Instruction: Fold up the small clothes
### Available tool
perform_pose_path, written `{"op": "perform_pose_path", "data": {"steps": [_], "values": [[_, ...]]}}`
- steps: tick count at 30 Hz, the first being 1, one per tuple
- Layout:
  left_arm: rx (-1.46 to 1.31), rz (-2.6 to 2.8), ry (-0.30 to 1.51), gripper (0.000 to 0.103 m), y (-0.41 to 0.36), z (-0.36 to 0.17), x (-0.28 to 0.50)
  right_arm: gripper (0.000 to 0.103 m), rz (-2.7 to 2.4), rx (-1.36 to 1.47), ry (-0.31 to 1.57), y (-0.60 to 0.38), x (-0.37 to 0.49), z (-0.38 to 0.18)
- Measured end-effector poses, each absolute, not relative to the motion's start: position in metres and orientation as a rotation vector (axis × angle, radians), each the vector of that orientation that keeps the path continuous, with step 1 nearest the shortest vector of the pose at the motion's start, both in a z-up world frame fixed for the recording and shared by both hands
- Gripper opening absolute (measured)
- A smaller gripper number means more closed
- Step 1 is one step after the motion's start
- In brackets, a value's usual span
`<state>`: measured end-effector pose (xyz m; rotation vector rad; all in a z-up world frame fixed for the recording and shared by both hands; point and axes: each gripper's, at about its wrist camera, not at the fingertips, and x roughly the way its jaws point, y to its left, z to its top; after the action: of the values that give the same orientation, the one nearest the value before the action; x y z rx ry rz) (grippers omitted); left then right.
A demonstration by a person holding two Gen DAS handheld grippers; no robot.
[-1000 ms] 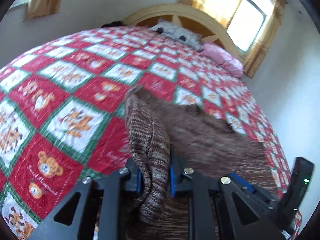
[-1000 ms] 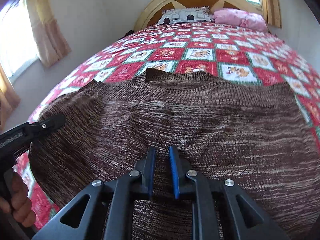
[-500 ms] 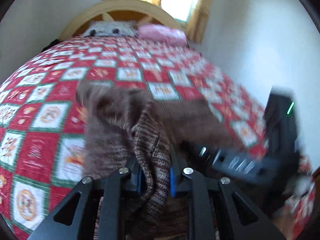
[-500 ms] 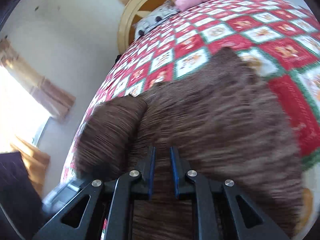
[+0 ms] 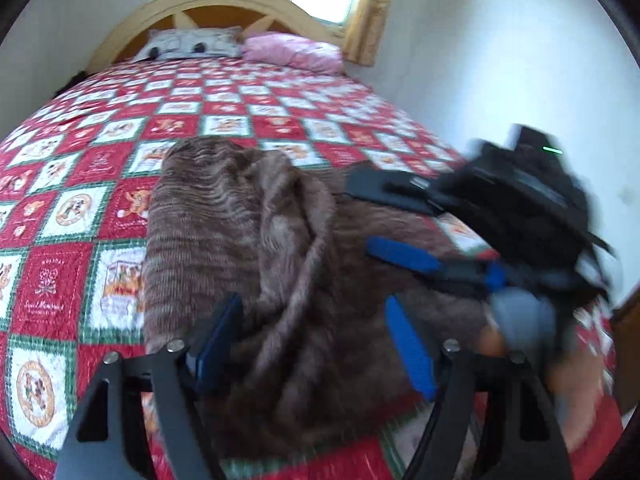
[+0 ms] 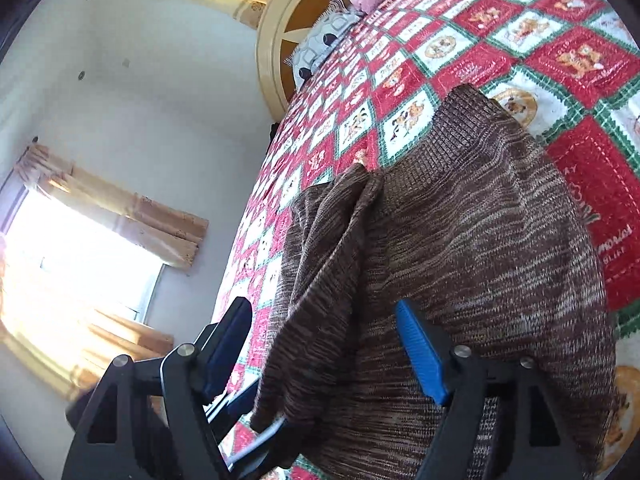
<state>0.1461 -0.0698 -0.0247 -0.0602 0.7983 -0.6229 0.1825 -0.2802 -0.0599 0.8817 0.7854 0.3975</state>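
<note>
A brown striped knit sweater [image 5: 224, 240] lies on the red, white and green bear quilt [image 5: 100, 168], one side folded over the other with a loose ridge down the middle. My left gripper [image 5: 312, 320] is open, its blue pads either side of the ridge, holding nothing. The right gripper [image 5: 372, 216] shows blurred at the right of the left wrist view, jaws spread. In the right wrist view the sweater [image 6: 480, 240] fills the middle, and my right gripper [image 6: 324, 320] is open over its folded flap.
A wooden headboard [image 5: 224, 4] with a grey pillow [image 5: 192, 42] and a pink pillow [image 5: 292, 52] stands at the far end. A white wall [image 5: 500, 60] runs along the bed's right side. A curtained window [image 6: 80, 248] is in the left wall.
Both grippers were shut on the sweater and have carried one side over the other. Both have now opened and let the cloth go.
</note>
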Motion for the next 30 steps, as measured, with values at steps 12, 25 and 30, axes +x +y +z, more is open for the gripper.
{"op": "perform_pose_path", "data": {"steps": [12,25,30], "values": [[-0.223,-0.324,0.828,0.077,0.018,-0.033,0.168,0.075,0.27,0.627,0.933,-0.233,0.25,-0.057],[-0.299,-0.329,0.86,0.077,0.012,-0.048,0.181,0.016,0.219,0.242,0.792,-0.198,0.234,-0.035],[-0.255,-0.356,0.834,0.077,-0.009,-0.037,0.184,0.015,0.227,0.006,0.69,-0.201,0.211,0.012]]}}
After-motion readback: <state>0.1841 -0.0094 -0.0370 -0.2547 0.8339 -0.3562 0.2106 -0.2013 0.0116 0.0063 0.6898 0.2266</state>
